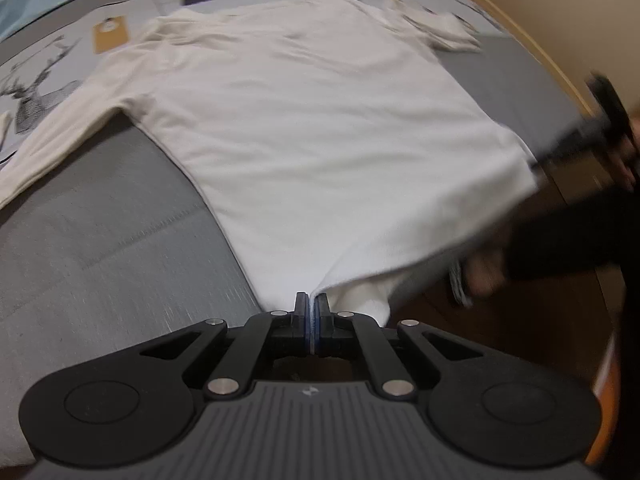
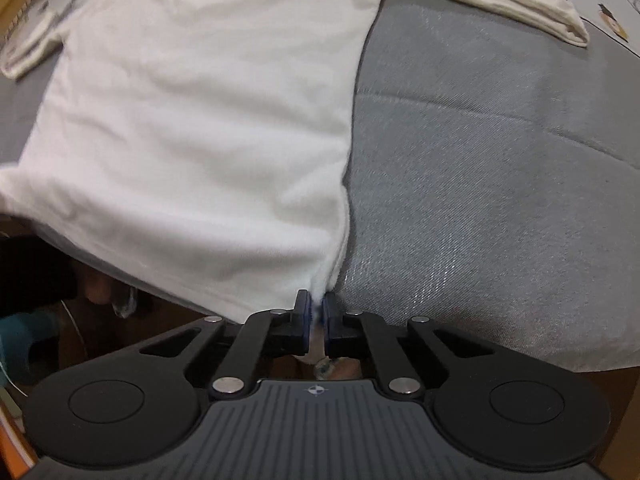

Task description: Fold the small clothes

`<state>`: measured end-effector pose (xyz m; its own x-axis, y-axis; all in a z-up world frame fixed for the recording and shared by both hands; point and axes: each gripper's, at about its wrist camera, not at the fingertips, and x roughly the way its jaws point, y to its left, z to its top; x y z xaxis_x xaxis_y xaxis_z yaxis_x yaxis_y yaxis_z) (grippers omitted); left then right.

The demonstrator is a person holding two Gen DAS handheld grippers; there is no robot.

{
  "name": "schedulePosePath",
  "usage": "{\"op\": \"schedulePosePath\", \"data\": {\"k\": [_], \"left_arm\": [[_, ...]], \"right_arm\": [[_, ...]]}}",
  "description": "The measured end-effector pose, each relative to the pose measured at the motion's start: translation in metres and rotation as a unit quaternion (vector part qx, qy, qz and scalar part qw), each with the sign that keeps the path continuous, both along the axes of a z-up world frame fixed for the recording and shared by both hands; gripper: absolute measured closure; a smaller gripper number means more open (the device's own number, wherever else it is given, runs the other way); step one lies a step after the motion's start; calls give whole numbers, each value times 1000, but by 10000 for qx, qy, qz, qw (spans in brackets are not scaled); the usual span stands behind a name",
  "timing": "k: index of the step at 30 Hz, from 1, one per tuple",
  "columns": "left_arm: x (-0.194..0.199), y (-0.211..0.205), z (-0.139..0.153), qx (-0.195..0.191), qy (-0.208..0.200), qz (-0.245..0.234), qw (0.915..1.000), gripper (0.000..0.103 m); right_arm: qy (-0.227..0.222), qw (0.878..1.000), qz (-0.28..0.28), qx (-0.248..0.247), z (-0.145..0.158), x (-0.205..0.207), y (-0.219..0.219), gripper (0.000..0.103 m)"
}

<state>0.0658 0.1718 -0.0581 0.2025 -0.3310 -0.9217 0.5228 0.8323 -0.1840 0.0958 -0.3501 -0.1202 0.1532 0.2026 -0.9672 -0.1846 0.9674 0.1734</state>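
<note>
Shirt [image 1: 320, 140] spread flat on grey bed [image 1: 100, 240], filling centre of frame. Left gripper [image 1: 311, 300] pinching one hem corner, right gripper [image 2: 319, 300] pinching other. Best to lift both evenly, keep hem taut, carry toward collar at top, avoid dragging sleeves.

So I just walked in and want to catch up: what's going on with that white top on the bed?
A person is folding a white long-sleeved top spread out on a grey bedcover, using a hand-held claw in each hand. The left claw is shut on one bottom corner of the hem, and the right claw is shut on the other corner. The sleeves lie out to the sides, and no fold shows in the body yet.
</note>
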Motion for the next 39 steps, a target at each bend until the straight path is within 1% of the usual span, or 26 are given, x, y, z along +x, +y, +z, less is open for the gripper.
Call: {"op": "schedulePosePath", "data": {"k": [3,4,6,7,8,10,11,13,15,16,18,19,20,21,22,24,25,26,27,29,31,34,37,39], "left_arm": [[-15,-3,-4,17,95,-412,9991,100],[-17,-4,-3,-44,86,-508,9987,97],[-17,-4,2,-236,-9,-472,9986,78],[-15,-3,5,-338,-90,-359,9987,60],[-11,-2,8,-410,-182,-203,9988,56],[-1,-3,7,-436,-199,3,9988,56],[3,-6,5,-369,-177,41,9992,56],[10,-15,-5,-6,-215,35,9998,56],[15,-22,-14,296,-244,68,9992,56],[19,-24,-20,379,-266,163,9988,56],[26,-24,-27,417,-317,413,9978,56],[32,-26,-30,525,-368,569,9963,56],[34,-26,-29,635,-424,628,9951,56],[39,-31,-27,730,-558,649,9937,56],[44,-36,-22,727,-784,696,9918,55],[52,-43,-11,543,-1085,918,9884,50],[55,-46,-6,472,-1183,1037,9864,47],[59,-50,-2,445,-1285,1138,9841,47],[61,-54,3,413,-1395,1213,9819,47],[67,-65,12,291,-1654,1360,9764,41],[74,-79,19,171,-1839,1445,9721,36],[84,-105,24,32,-1912,1477,9704,34],[92,-130,25,114,-1995,1442,9692,34],[100,-146,24,266,-2007,1528,9673,34]], "right_arm": [[136,9998,-47,-134,-5,-10,-8,98],[165,9997,-14,-172,-6,-11,-7,98],[103,9995,1,-308,-5,-13,-6,97],[14,9994,-48,-352,-3,-13,-6,97],[-108,9993,-108,-329,1,-13,-8,97],[-404,9989,-184,-160,9,-15,-9,96],[-510,9985,-178,-96,13,-14,-8,96],[-630,9979,-110,-62,15,-13,1,96],[-664,9977,44,-135,8,-18,11,93],[-658,9976,124,-201,4,-17,14,92],[-691,9966,253,-370,3,-16,23,92],[-770,9959,265,-399,5,-15,22,92],[-907,9948,238,-402,13,-15,18,92],[-1158,9924,133,-395,18,-10,18,92],[-1412,9893,19,-369,22,-6,16,92],[-1984,9793,-236,-321,35,-4,13,86],[-2243,9731,-413,-320,42,-2,11,77],[-2415,9681,-584,-319,47,0,8,69],[-2537,9637,-778,-306,51,3,5,66],[-2691,9566,-1092,-245,59,8,-2,65],[-2835,9501,-1276,-273,65,10,-4,65],[-2997,9425,-1463,-218,69,19,-7,65],[-3006,9382,-1718,-55,68,30,-9,65],[-2987,9344,-1942,60,67,41,-11,65]]}}
